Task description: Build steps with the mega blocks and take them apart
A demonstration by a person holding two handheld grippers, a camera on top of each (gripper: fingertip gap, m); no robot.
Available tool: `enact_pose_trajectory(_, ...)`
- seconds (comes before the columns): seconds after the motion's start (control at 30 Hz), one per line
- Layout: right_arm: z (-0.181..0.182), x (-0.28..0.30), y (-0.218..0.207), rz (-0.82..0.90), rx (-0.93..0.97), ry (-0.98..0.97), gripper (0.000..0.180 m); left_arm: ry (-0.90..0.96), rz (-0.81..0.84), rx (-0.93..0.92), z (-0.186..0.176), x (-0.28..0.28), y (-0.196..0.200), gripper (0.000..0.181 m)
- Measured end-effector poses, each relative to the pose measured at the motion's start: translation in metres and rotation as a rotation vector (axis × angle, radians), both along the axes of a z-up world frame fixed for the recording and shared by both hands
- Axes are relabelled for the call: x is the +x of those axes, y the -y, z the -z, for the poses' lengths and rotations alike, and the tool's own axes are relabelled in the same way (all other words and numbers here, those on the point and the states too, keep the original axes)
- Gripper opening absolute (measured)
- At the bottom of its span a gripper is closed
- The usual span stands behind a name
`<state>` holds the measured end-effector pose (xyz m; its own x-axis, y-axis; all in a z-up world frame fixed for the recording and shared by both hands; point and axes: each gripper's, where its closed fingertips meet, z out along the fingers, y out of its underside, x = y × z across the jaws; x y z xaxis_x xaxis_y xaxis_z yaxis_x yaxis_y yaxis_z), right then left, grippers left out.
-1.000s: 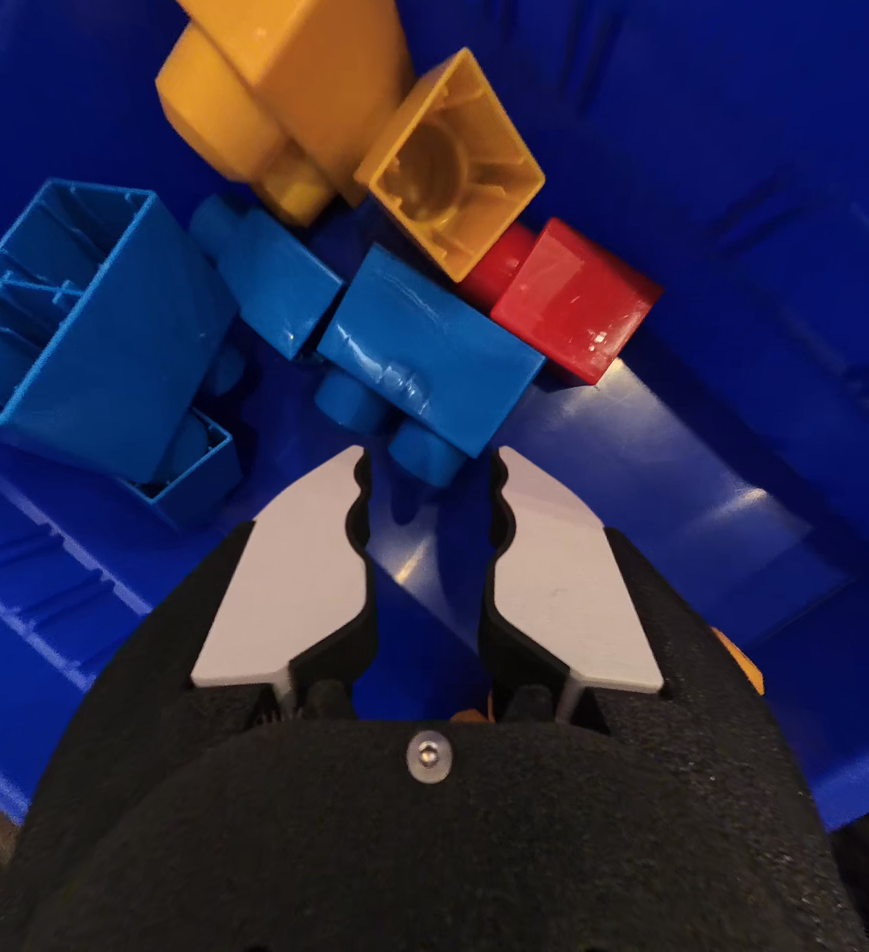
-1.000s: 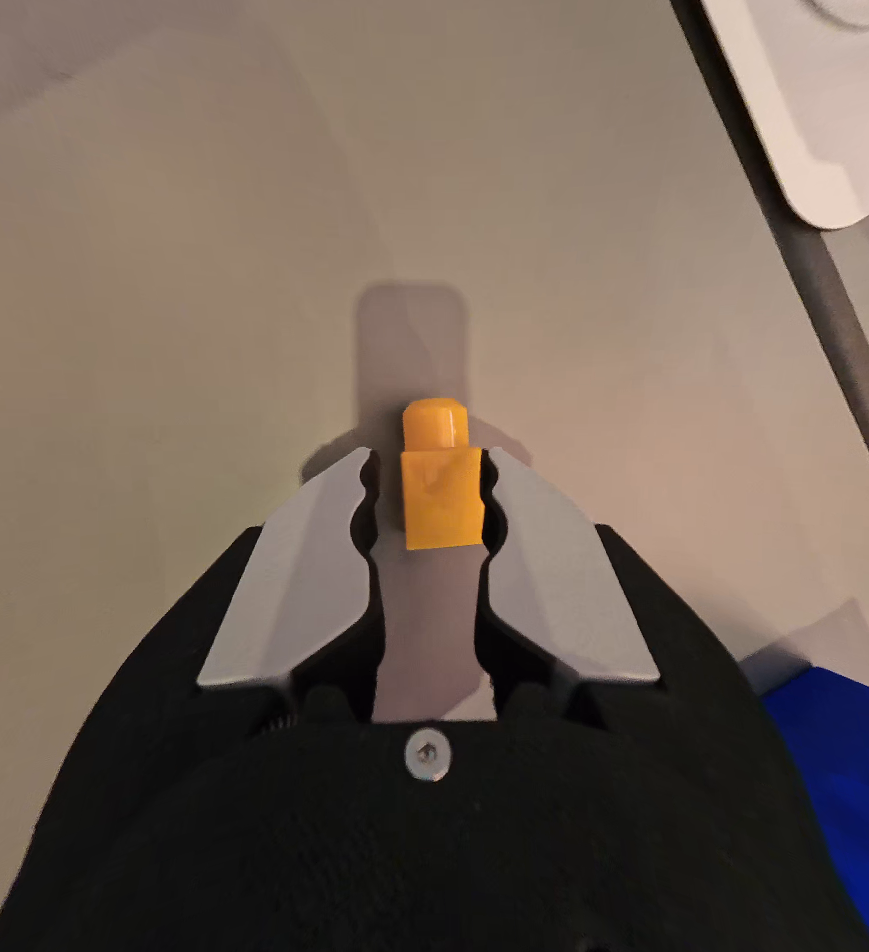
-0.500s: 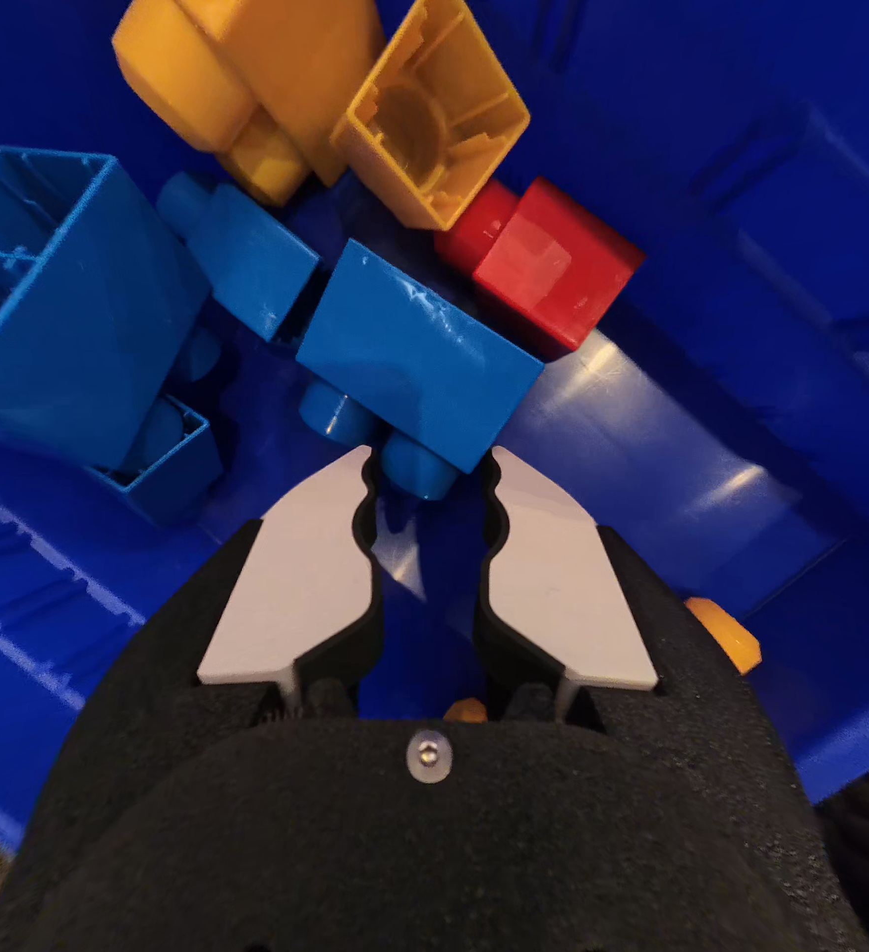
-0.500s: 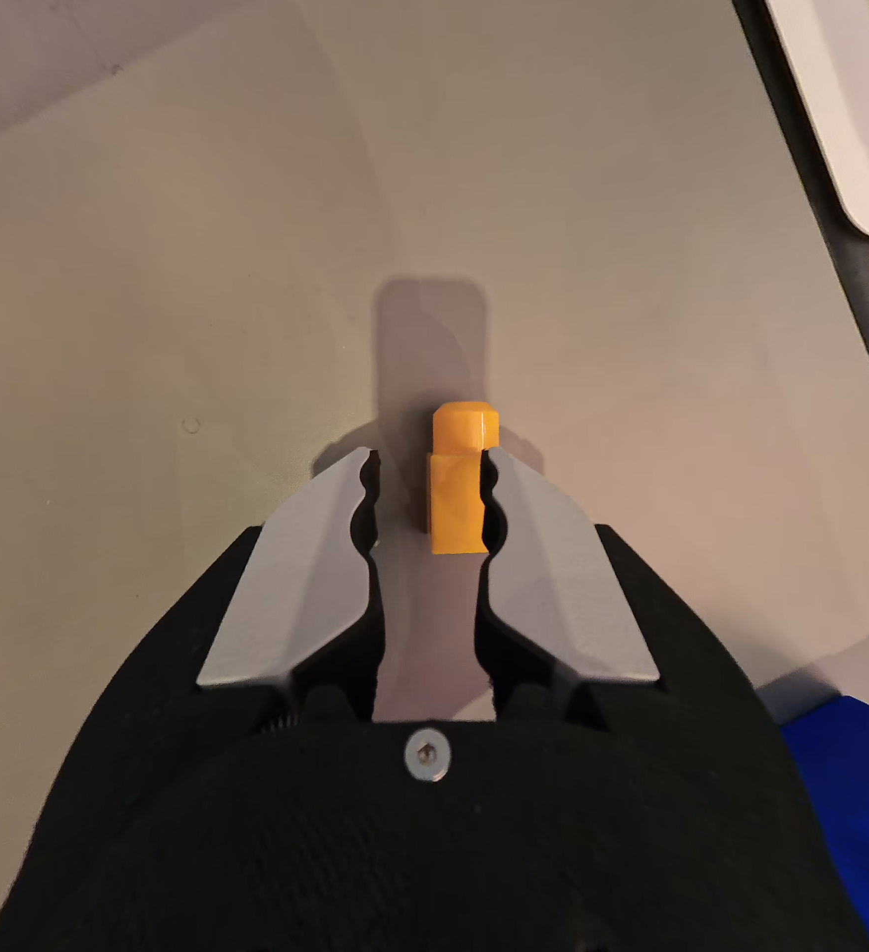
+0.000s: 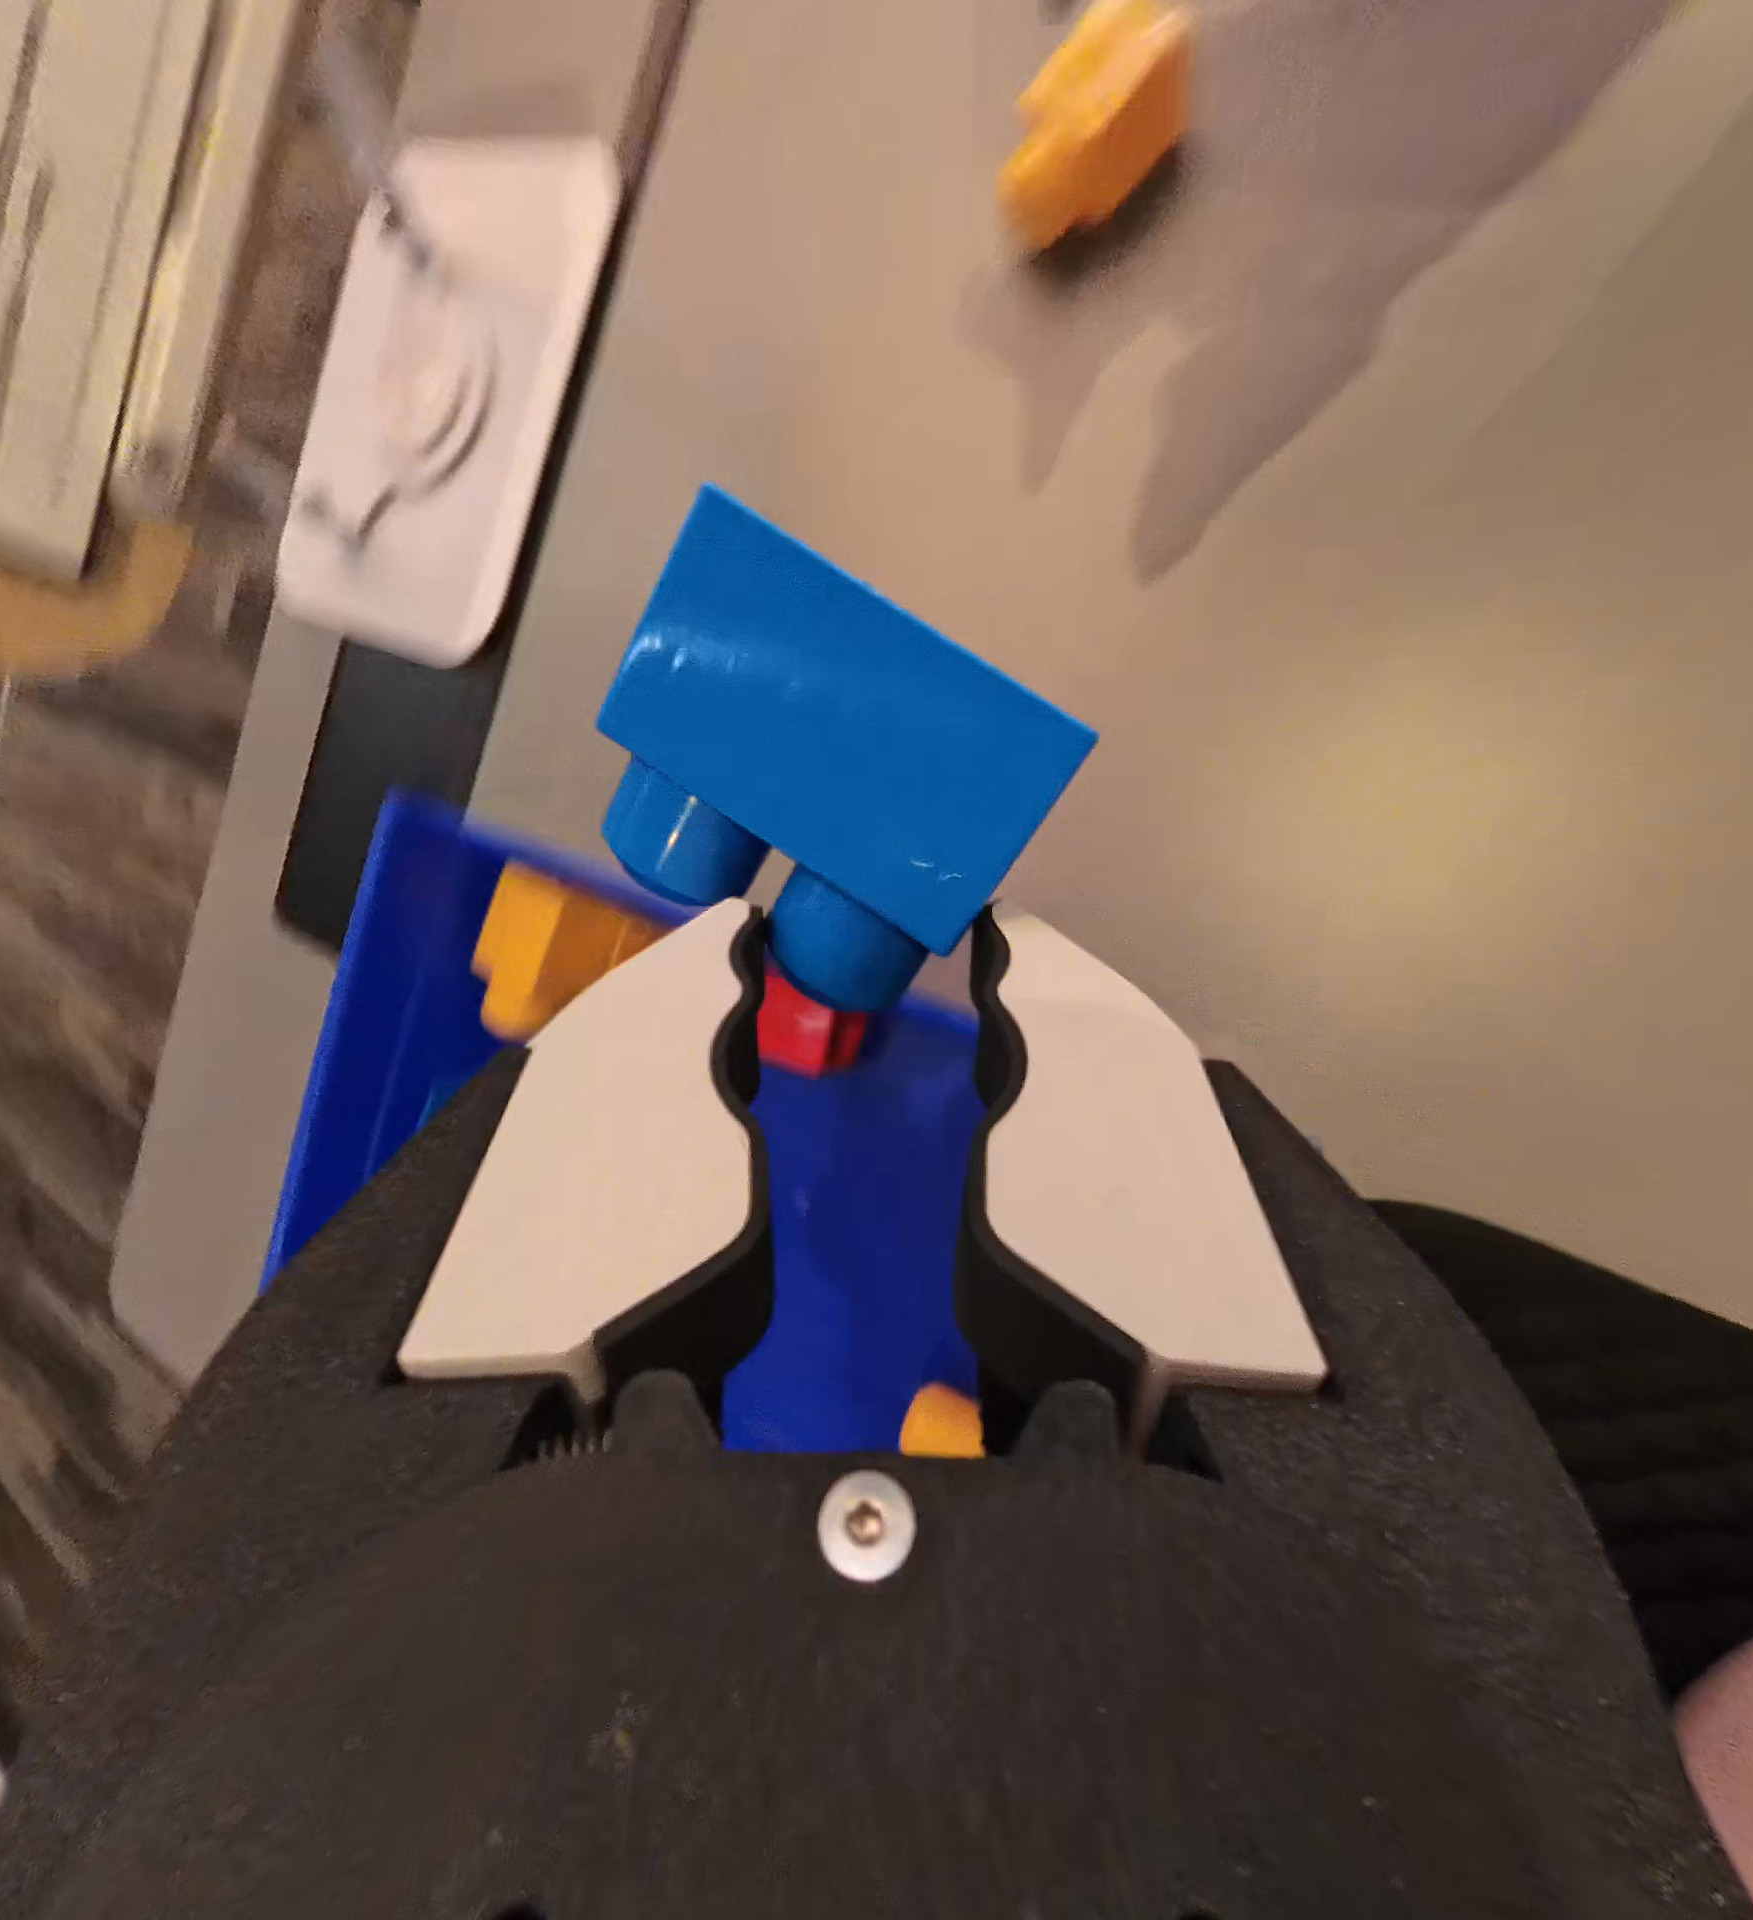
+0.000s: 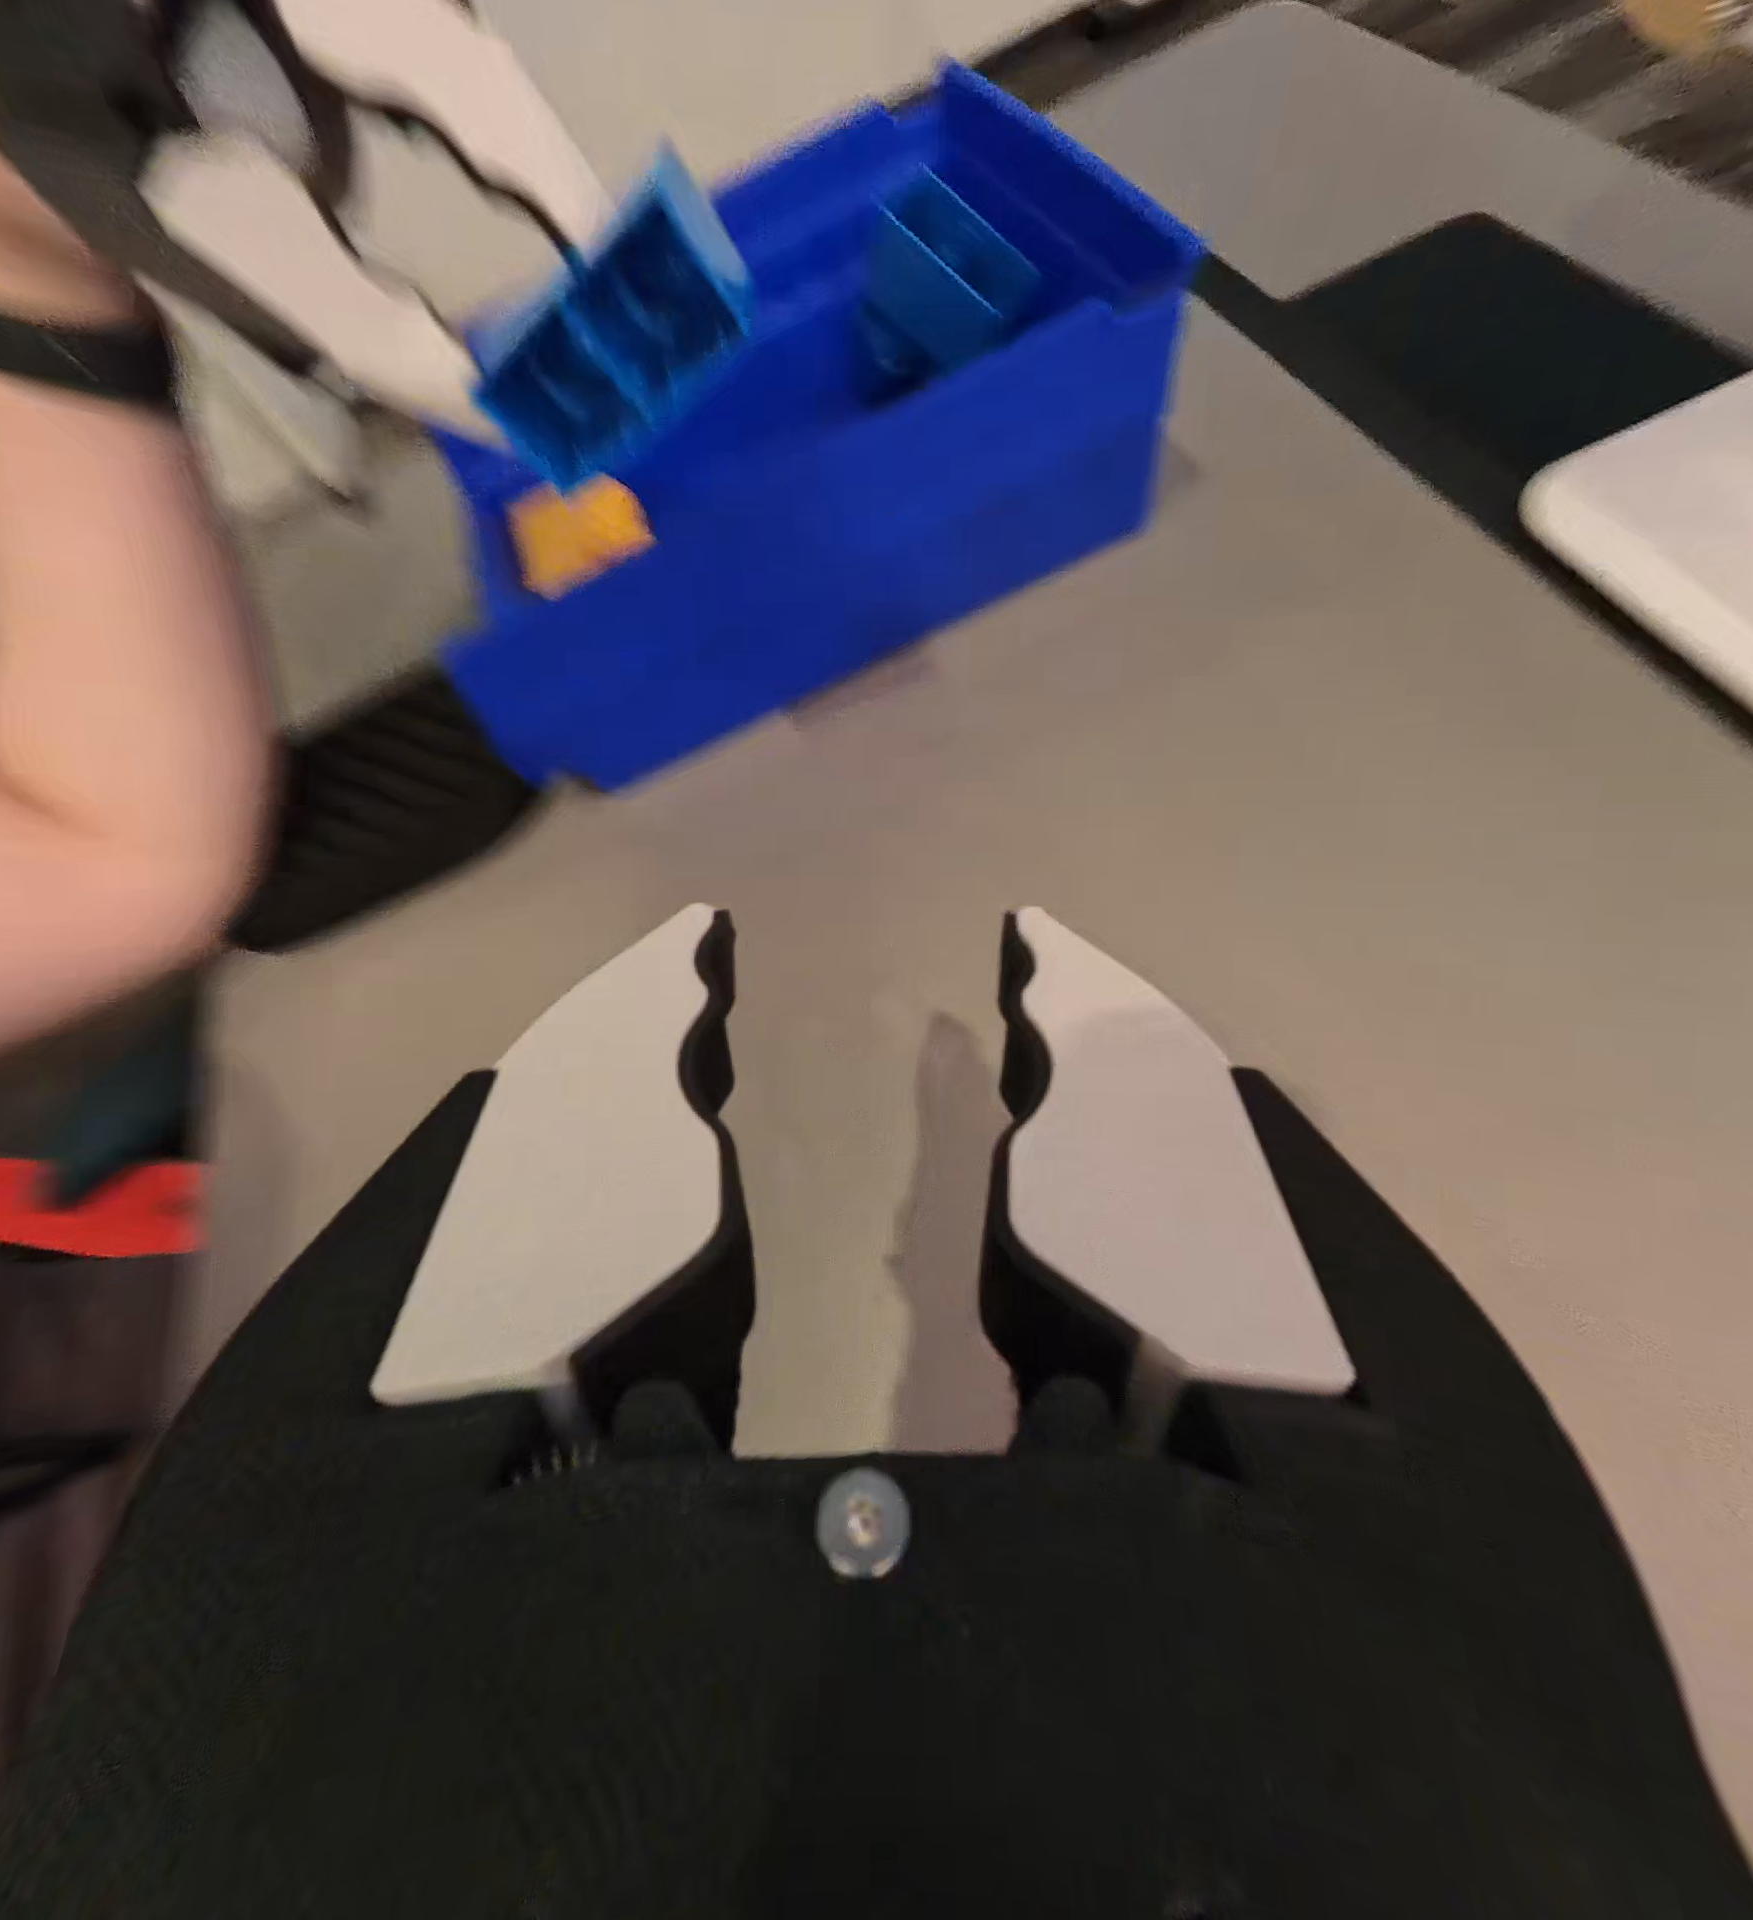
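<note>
My left fingers [image 5: 867,925] gripping a blue block [image 5: 841,717] by one stud above the blue bin [image 5: 384,1039]; my right fingers [image 6: 864,930] apart, empty, over the grey surface [image 6: 1267,831]

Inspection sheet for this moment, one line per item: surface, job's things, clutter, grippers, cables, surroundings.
Surface: grey tabletop.
Job's things: blue block lifted above the blue bin; an orange block on the table; more blocks in the bin.
Clutter: white tray at the table edge.
Grippers: left gripper shut on a stud of the blue block; right gripper open, empty.
Cables: nothing seen.
Surroundings: blurred; a person's arm.
</note>
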<state>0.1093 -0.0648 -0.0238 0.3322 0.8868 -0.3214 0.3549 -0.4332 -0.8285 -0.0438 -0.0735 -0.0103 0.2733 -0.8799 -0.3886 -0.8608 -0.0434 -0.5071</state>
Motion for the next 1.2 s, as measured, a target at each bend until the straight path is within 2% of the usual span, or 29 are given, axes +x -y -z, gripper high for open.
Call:
enact_pose_trajectory(0.13, -0.028, -0.012, 0.030, -0.145, -0.371, -0.286, 0.055, -0.021, 0.308, -0.013, 0.003, 0.077, 0.049, 0.038)
enact_pose_trajectory(0.23, -0.031, -0.011, 0.047, -0.256, -0.561, -0.334, 0.055, -0.077, 0.385, -0.025, 0.016, 0.101, 0.063, 0.038)
enact_pose_trajectory(0.3, -0.024, -0.011, 0.063, -0.346, -0.671, -0.297, 0.056, -0.118, 0.394, -0.047, 0.026, 0.105, 0.065, 0.038)
enact_pose_trajectory(0.33, -0.016, -0.012, 0.068, -0.367, -0.692, -0.250, 0.061, -0.123, 0.402, -0.055, 0.029, 0.107, 0.066, 0.038)
enact_pose_trajectory(0.53, 0.003, -0.012, 0.076, -0.450, -0.740, -0.179, 0.043, -0.057, 0.458, -0.087, 0.028, 0.117, 0.071, 0.036)
enact_pose_trajectory(0.57, 0.000, -0.010, 0.074, -0.456, -0.727, -0.198, 0.038, -0.015, 0.438, -0.090, 0.023, 0.118, 0.067, 0.038)
enact_pose_trajectory(0.63, -0.011, -0.009, 0.066, -0.444, -0.678, -0.262, 0.037, 0.104, 0.364, -0.082, 0.009, 0.119, 0.052, 0.053)
enact_pose_trajectory(0.8, -0.045, 0.002, 0.033, -0.337, -0.429, -0.437, 0.037, 0.471, 0.251, -0.289, -0.019, 0.125, 0.031, 0.089)
enact_pose_trajectory(0.9, -0.068, 0.010, 0.018, -0.257, -0.144, -0.508, 0.037, 0.755, 0.215, -0.428, -0.043, 0.142, 0.020, 0.083)
enact_pose_trajectory(1.0, -0.089, 0.017, 0.018, -0.206, 0.115, -0.559, 0.037, 1.005, 0.263, -0.529, -0.063, 0.156, 0.019, 0.059)
enact_pose_trajectory(1.07, -0.100, 0.021, 0.021, -0.194, 0.206, -0.599, 0.037, 1.060, 0.276, -0.418, -0.066, 0.161, 0.012, 0.060)
enact_pose_trajectory(1.2, -0.109, 0.025, 0.027, -0.191, 0.327, -0.623, 0.037, 1.047, 0.318, -0.229, -0.071, 0.168, 0.019, 0.053)
